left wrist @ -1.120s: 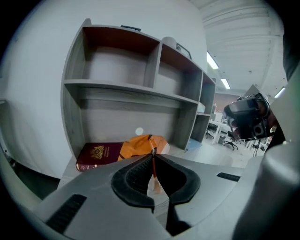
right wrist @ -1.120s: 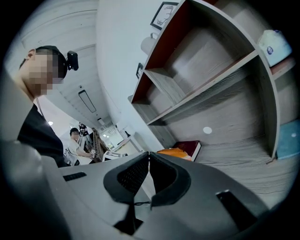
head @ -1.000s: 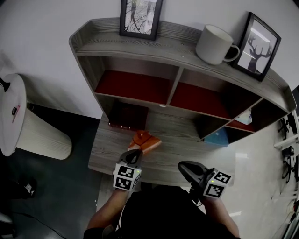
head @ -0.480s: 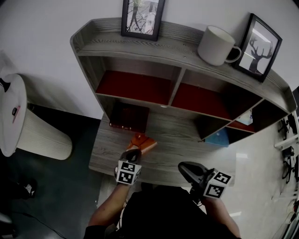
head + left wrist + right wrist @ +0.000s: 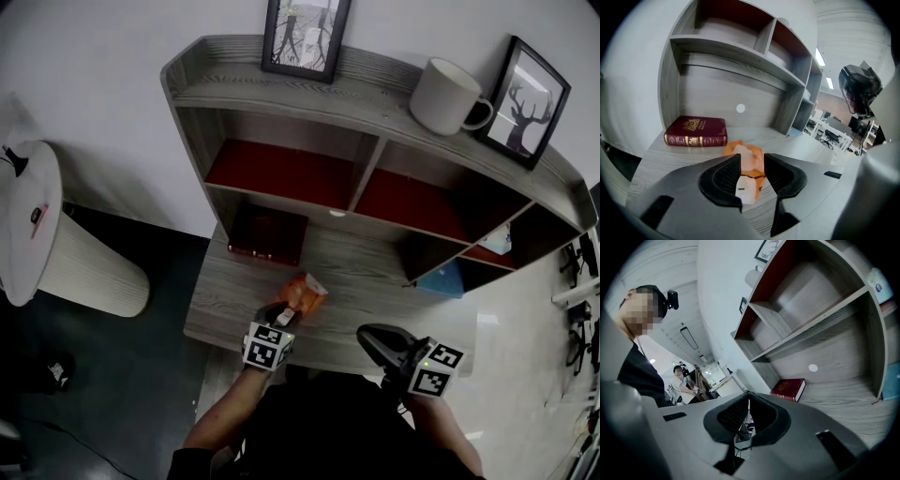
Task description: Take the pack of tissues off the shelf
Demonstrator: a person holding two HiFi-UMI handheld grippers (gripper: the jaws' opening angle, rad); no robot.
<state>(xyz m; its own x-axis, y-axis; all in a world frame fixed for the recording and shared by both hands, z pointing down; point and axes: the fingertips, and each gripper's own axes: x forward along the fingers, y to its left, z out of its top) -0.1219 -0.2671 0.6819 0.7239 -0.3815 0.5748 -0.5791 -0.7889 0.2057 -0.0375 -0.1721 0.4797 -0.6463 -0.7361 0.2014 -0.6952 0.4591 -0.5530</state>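
Observation:
The orange and white pack of tissues (image 5: 306, 293) lies on the grey desk (image 5: 375, 281), in front of the shelf unit (image 5: 281, 89). My left gripper (image 5: 278, 315) is just behind the pack, near the desk's front edge. In the left gripper view the pack (image 5: 746, 154) sits between the jaws of the left gripper (image 5: 752, 173). These jaws are opening and there is a gap at the pads. My right gripper (image 5: 375, 339) hovers at the desk's front edge, shut and empty. In the right gripper view its jaws (image 5: 749, 401) are together.
A dark red book (image 5: 267, 234) lies flat at the back of the desk under the left shelf. A white mug (image 5: 450, 97) and two framed pictures (image 5: 305, 37) stand on the top shelf. A blue box (image 5: 441, 277) sits low at the right. A round white table (image 5: 28, 220) stands on the left.
The left gripper's jaws have come apart from the tissue pack, which now rests on the desk. The gripper drew back slightly toward the front edge. The right gripper stayed put.

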